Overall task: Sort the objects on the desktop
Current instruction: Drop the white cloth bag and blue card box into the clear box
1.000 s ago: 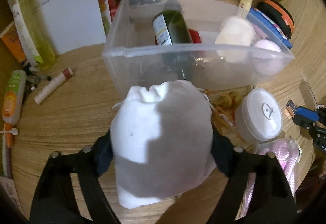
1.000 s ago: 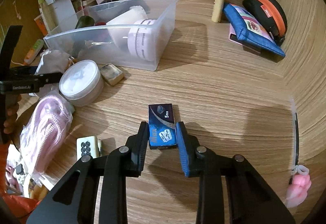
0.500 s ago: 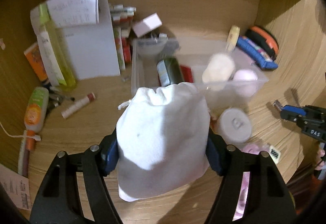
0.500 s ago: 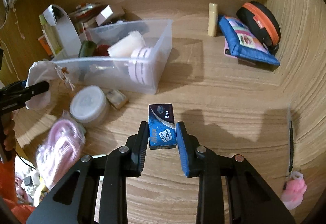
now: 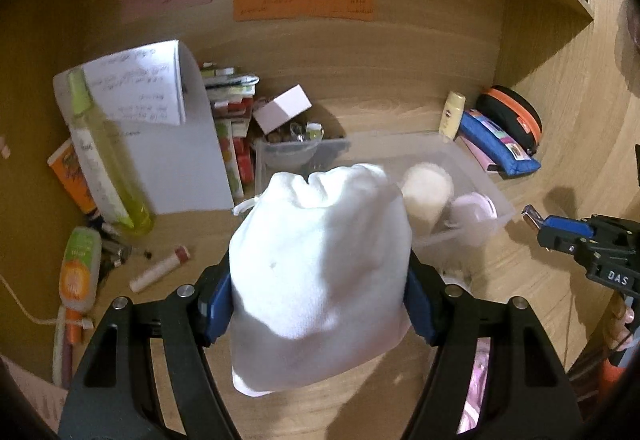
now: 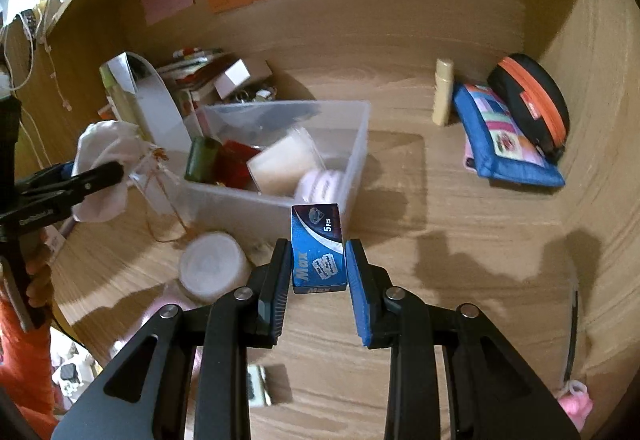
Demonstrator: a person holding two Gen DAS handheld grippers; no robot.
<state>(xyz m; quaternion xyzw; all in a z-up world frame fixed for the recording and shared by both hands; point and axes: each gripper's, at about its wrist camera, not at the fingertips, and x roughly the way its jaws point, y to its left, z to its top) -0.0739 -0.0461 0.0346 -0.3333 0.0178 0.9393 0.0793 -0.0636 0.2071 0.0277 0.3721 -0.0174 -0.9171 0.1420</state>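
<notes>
Left jaws pinch white pouch (image 5: 320,268), right jaws blue box (image 6: 319,246), above bin rim (image 6: 360,144).

Left hand-held gripper (image 5: 320,304): black frame with triangular cut-outs, silver screw heads at the finger pivots, blue pads (image 5: 218,304) on the inner finger faces. Right hand-held gripper (image 6: 318,268): same black frame, silver screws, blue pads (image 6: 360,292). White lettering marks each body. Sleeve (image 6: 24,360): orange.
</notes>
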